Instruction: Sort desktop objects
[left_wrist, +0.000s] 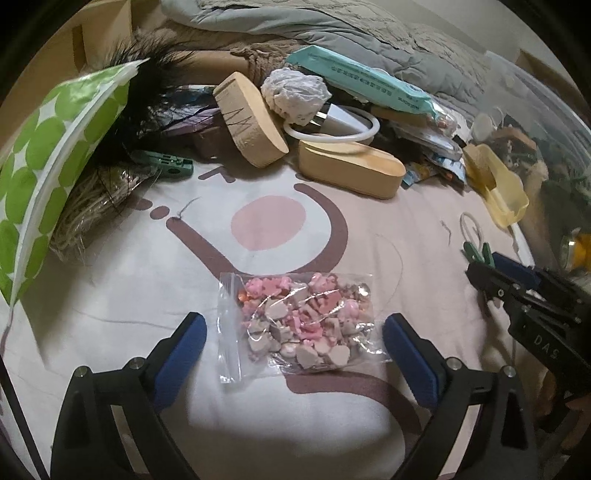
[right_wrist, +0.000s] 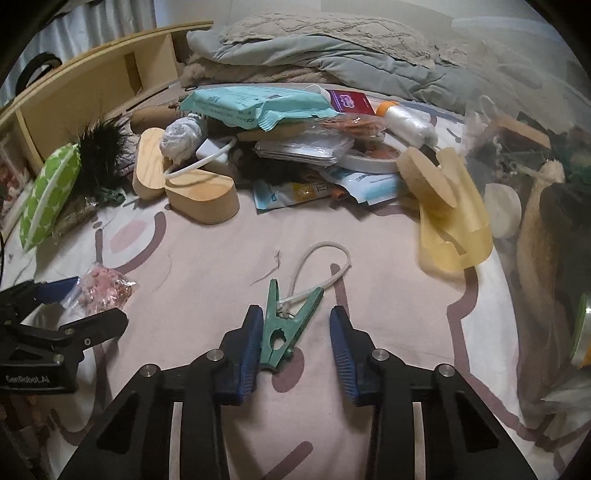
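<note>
A clear zip bag of pink and grey beads lies flat on the printed sheet. My left gripper is open wide, and its blue pads stand either side of the bag without pressing it. In the right wrist view a green clothes peg with a white cord loop lies between the jaws of my right gripper. The peg rests against the left pad, while the right pad stands apart from it. The same view shows the left gripper and the bead bag at the left edge.
Clutter lies behind: two wooden boxes, a teal packet, a green-dotted pouch, black feathers, a yellow plastic scoop. A clear bin stands at right, folded quilts and a wooden shelf behind.
</note>
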